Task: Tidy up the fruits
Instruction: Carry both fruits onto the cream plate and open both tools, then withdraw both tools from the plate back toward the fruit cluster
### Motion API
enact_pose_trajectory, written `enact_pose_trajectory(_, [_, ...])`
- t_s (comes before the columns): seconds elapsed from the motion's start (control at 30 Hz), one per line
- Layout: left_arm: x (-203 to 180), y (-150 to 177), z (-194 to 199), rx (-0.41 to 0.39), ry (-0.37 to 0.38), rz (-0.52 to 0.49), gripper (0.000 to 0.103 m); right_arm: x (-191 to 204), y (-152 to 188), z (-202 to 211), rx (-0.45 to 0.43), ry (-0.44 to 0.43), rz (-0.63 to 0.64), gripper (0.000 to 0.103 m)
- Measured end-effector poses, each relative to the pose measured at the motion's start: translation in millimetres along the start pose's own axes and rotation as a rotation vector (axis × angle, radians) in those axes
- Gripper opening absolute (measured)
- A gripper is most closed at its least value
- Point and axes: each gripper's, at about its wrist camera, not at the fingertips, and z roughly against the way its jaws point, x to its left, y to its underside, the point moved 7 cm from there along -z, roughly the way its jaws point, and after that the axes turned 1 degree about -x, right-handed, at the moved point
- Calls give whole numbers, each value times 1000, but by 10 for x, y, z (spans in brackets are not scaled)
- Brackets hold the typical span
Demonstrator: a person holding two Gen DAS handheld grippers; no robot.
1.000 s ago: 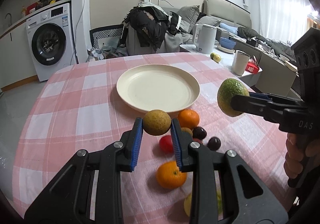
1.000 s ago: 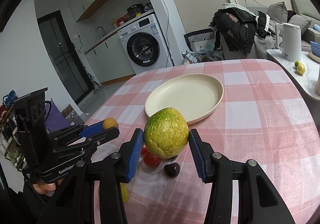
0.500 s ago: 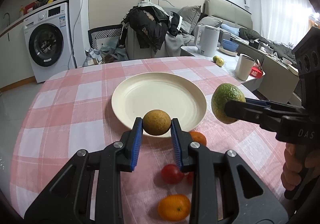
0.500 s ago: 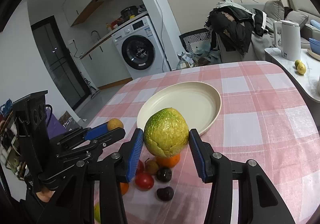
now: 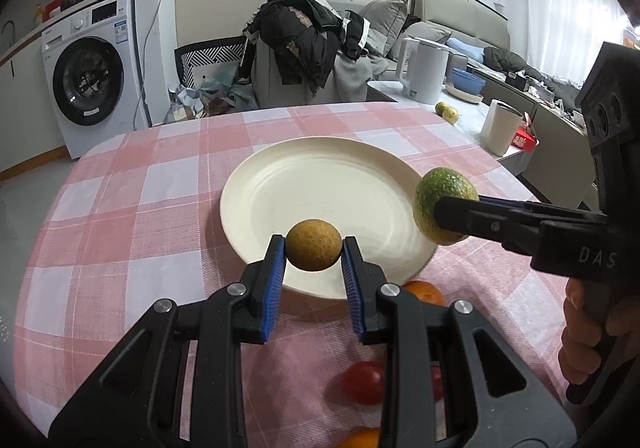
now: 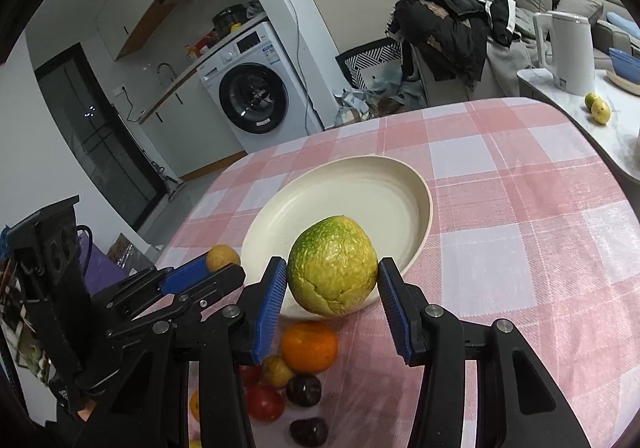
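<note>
My left gripper (image 5: 314, 254) is shut on a small round tan fruit (image 5: 314, 250), held over the near rim of the empty cream plate (image 5: 320, 192). My right gripper (image 6: 333, 284) is shut on a large green-yellow fruit (image 6: 333, 282), held above the plate's (image 6: 344, 200) near edge; it shows at the plate's right side in the left wrist view (image 5: 442, 208). Below the grippers lie an orange (image 6: 309, 346), a red tomato (image 6: 264, 402), dark plums (image 6: 304, 390) and a small yellow-brown fruit (image 6: 277, 370) on the pink checked cloth.
The round table (image 5: 120, 216) has a pink checked cloth. Beyond it stand a washing machine (image 5: 90, 76), a chair heaped with clothes (image 5: 308, 44), and a side counter with a white kettle (image 5: 424, 70), a cup (image 5: 500, 126) and two yellow-green fruits (image 5: 448, 112).
Both grippers have carried their fruits forward from over the loose fruit pile to the plate's near edge. The plate looks nearer and larger. Both grips are unchanged.
</note>
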Motion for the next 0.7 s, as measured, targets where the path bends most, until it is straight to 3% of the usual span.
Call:
enact_pose_trajectory(0.33, [127, 48, -229, 45, -16, 13, 26, -85, 47, -259, 57, 1, -35, 48])
enact_pose_trajectory(0.47, [162, 52, -149, 32, -28, 17, 29, -108, 7, -168, 36, -1, -63, 51])
enact_pose_trajectory(0.53, [167, 70, -66, 28, -36, 15, 52, -119, -10, -101, 21, 1, -61, 51])
enact_pose_trajectory(0.63, [153, 103, 141, -4, -16, 26, 71, -134, 39, -1, 17, 9, -54, 59])
enact_pose_trajectory(0.7, [147, 140, 307, -19, -9, 28, 85, -133, 109, 63, 28, 1, -44, 79])
